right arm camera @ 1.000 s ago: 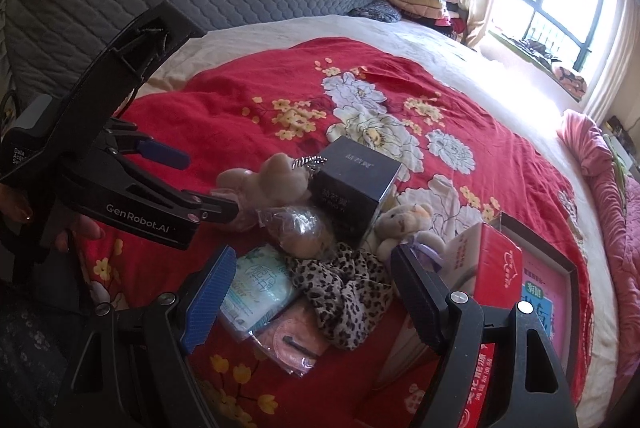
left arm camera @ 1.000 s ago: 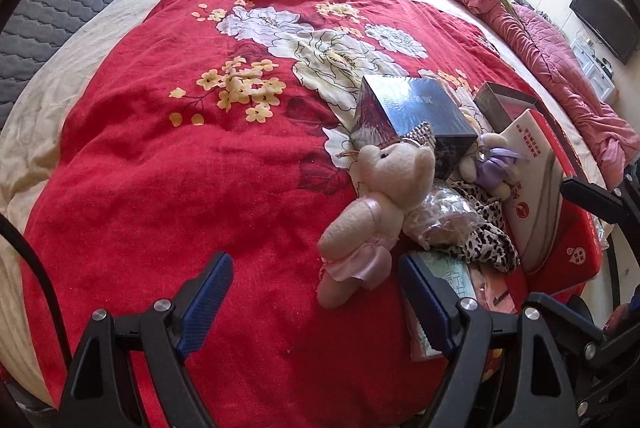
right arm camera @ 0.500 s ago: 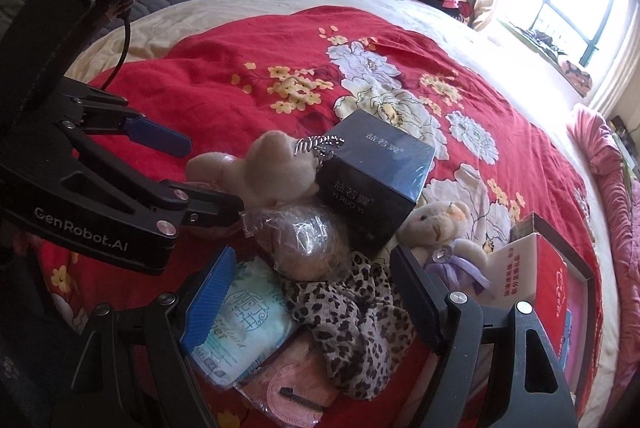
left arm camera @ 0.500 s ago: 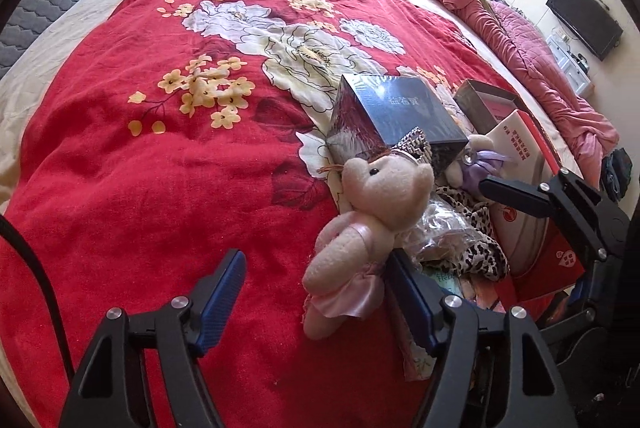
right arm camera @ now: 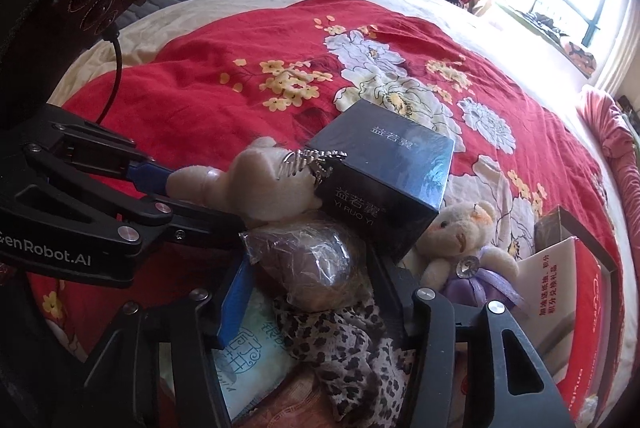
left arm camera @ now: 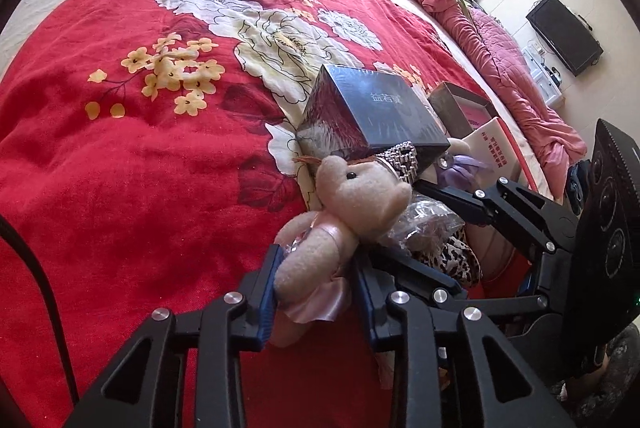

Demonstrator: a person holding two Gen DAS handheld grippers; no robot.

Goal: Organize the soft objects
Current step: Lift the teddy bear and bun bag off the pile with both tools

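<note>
While the left gripper (left arm camera: 316, 280) has its fingers clamped on the pink teddy (left arm camera: 340, 220), body lying lengthwise between them, head forward, the right gripper (right arm camera: 316, 292) fingers flank the wrapped bundle (right arm camera: 308, 264) atop the leopard scrunchie (right arm camera: 348, 344); grip unclear.

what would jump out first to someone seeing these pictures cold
The left gripper is shut on a pink-skirted teddy bear in front of a dark glossy box. The right gripper straddles a plastic-wrapped bundle lying on a leopard-print cloth. All this clusters at the near edge of a red floral blanket.
</note>
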